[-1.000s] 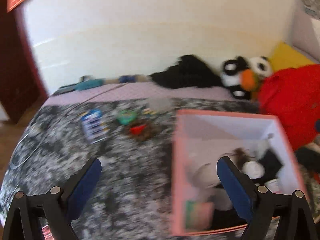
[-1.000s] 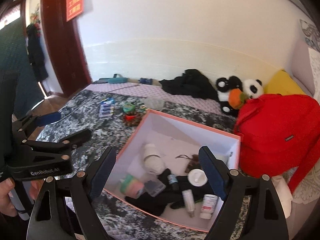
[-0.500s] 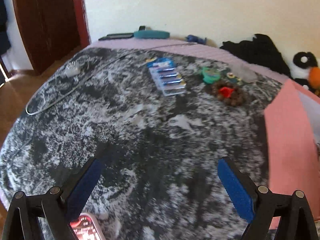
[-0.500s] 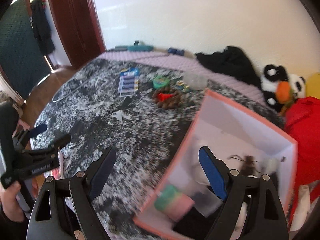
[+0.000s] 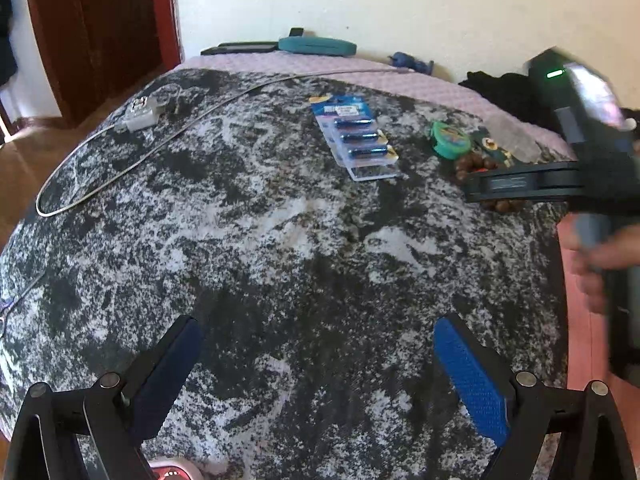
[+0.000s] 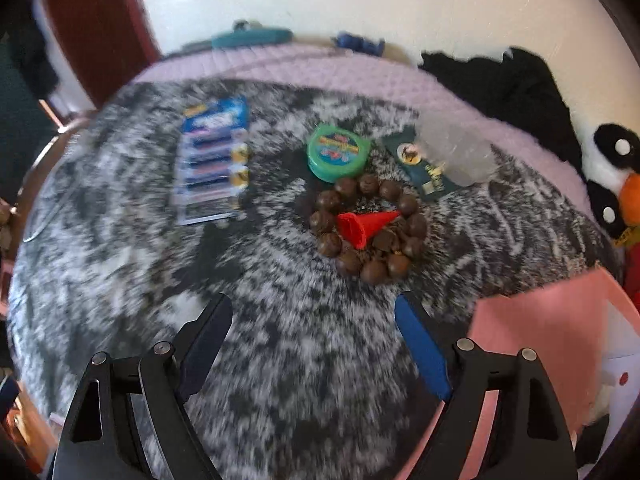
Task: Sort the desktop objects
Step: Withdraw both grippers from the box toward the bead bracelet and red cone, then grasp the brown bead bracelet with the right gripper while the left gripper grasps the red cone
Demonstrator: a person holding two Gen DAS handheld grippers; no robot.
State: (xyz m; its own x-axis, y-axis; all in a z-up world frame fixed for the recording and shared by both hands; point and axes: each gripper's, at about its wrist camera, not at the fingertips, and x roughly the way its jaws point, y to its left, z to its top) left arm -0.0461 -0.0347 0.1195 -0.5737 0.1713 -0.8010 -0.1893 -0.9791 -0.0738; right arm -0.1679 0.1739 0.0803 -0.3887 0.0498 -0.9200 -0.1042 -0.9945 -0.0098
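Observation:
On the black-and-white mottled blanket lie a blister pack of batteries, a green round tin, a ring of brown beads with a red cone in its middle, a dark green packet and a clear plastic piece. My right gripper hovers just short of the beads, its jaws wide and closing slightly with nothing between them. My left gripper stands open over bare blanket, well short of the batteries. In the left wrist view the right gripper's body covers most of the beads.
The pink box stands at the right. A thin cable with a white plug loops across the left. A teal case lies by the wall. Black cloth and a panda toy sit at the back right.
Both grippers swung left and down, away from the pink box, which slid to the right edge. The right gripper now hangs close to the beads and has entered the left wrist view.

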